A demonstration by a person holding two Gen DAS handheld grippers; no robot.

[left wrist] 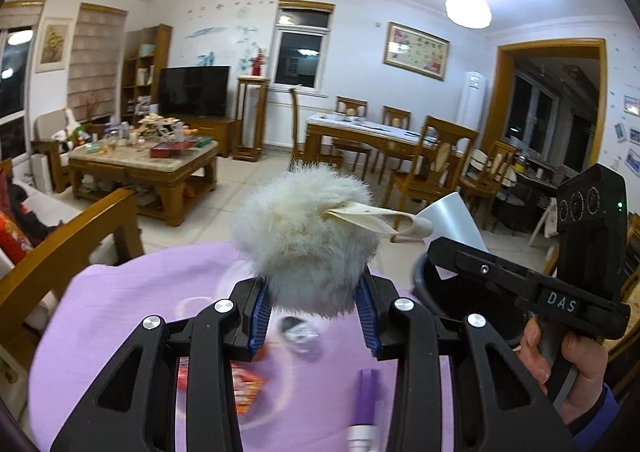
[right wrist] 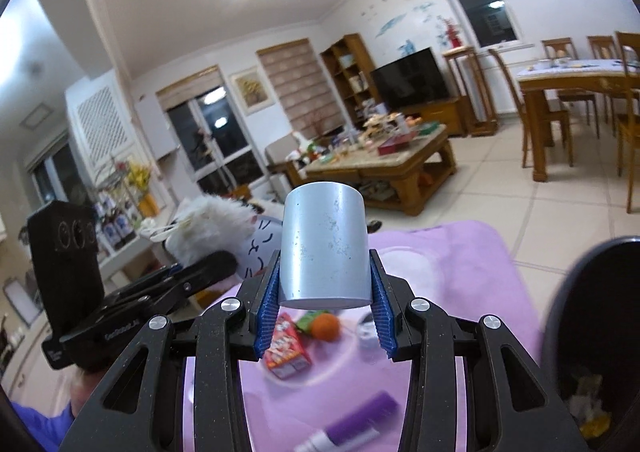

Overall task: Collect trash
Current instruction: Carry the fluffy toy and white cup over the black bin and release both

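Two grippers are each loaded and raised above the lilac tablecloth [left wrist: 132,316]. The left gripper [left wrist: 316,316] is clenched on a white fluffy ball [left wrist: 304,236], its blue pads [left wrist: 262,312] pressing into the lower flanks of the fur; a pale shell-like scrap [left wrist: 360,217] lies on the ball's right side, though whether it is attached or merely resting there is not clear. The right gripper [right wrist: 325,316] is clamped on a pale blue cup [right wrist: 323,248], held upside down by the wall near its rim, closed base pointing away.

Handling, judged from appearance: the fluffy ball looks very light and soft, so it compresses under the pads and sheds no load; a grip low and across its widest part seems secure, while the loose scrap could drop off if tilted. The cup appears light, thin-walled and smooth, likely to slip or dent if squeezed hard; opposing pads on the wall close to the stiffer rim suit it.

Dark trash bin [right wrist: 592,344]: at the right edge of the right wrist view, near side, already holding some scraps. On the cloth below lie a red snack box [right wrist: 286,350], an orange fruit [right wrist: 325,327] and a purple marker [right wrist: 352,428], untouched.
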